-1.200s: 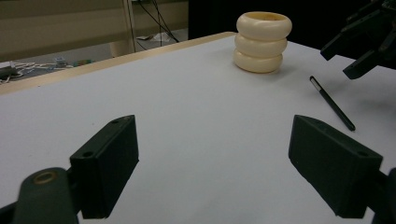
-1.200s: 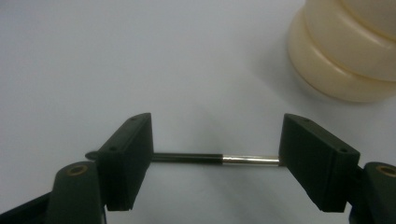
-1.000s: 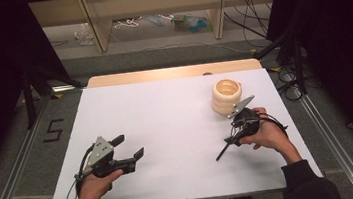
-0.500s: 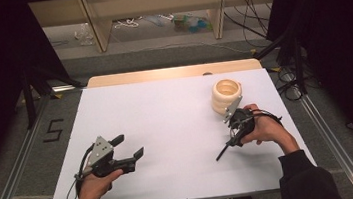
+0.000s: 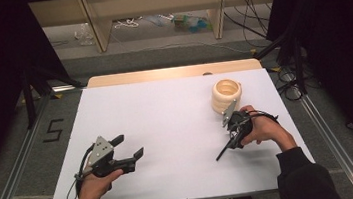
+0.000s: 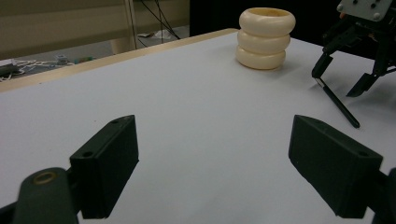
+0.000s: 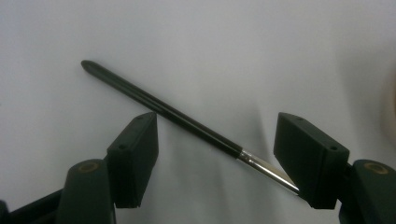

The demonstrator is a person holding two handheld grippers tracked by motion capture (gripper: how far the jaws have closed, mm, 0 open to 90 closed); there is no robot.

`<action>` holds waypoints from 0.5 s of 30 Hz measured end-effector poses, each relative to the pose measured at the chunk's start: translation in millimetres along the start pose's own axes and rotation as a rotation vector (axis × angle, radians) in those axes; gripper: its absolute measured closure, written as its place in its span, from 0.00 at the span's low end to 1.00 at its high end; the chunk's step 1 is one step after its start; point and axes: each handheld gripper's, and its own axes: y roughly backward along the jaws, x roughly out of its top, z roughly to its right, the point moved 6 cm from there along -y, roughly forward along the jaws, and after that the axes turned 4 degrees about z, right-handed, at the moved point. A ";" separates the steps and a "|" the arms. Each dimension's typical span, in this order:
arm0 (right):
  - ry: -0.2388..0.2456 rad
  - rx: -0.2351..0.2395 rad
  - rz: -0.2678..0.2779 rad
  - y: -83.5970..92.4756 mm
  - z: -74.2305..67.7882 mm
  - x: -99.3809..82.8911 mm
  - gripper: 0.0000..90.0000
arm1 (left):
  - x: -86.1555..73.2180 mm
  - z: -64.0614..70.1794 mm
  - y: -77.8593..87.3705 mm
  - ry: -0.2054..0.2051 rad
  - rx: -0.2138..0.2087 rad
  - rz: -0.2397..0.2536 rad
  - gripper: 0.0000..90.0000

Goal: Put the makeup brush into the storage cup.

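Observation:
A thin black pen (image 5: pixel 224 151) with a silver end lies flat on the white table (image 5: pixel 165 111), a little in front of a cream ribbed cup (image 5: pixel 227 95) that stands upright. My right gripper (image 5: pixel 234 132) points down over the pen's silver end. In the right gripper view the pen (image 7: pixel 163 108) runs slantwise between the open jaws of that gripper (image 7: pixel 217 158), its silver end close against the right-hand jaw. My left gripper (image 5: pixel 129 146) rests open at the table's front left. In the left gripper view its jaws (image 6: pixel 212 163) hold nothing and face the cup (image 6: pixel 266 37), the pen (image 6: pixel 341 107) and the right gripper (image 6: pixel 343 81).
A wooden strip (image 5: pixel 171 73) runs along the table's far edge. Metal rails (image 5: pixel 330 137) flank both sides. Cables (image 5: pixel 288 81) lie on the floor at the right, and shelving with clutter (image 5: pixel 186 22) stands beyond.
My right gripper has shifted a little to the left over the pen and tilted slightly. The left gripper, the pen and the cup have stayed put.

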 end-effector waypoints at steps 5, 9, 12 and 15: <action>0.005 -0.005 -0.022 -2.2 2.0 0.7 0.37 | -0.3 -0.5 -1.1 0.002 -0.002 0.001 0.18; 0.014 0.005 -0.037 -2.1 0.2 2.1 0.38 | -0.4 0.6 -0.6 0.005 -0.001 -0.001 0.18; 0.023 -0.008 -0.059 -4.2 1.9 0.5 0.38 | 0.6 -0.7 0.5 -0.004 0.003 0.003 0.18; 0.022 -0.004 -0.062 -5.5 2.4 -0.1 0.38 | -0.1 -1.2 0.1 -0.003 0.004 0.001 0.18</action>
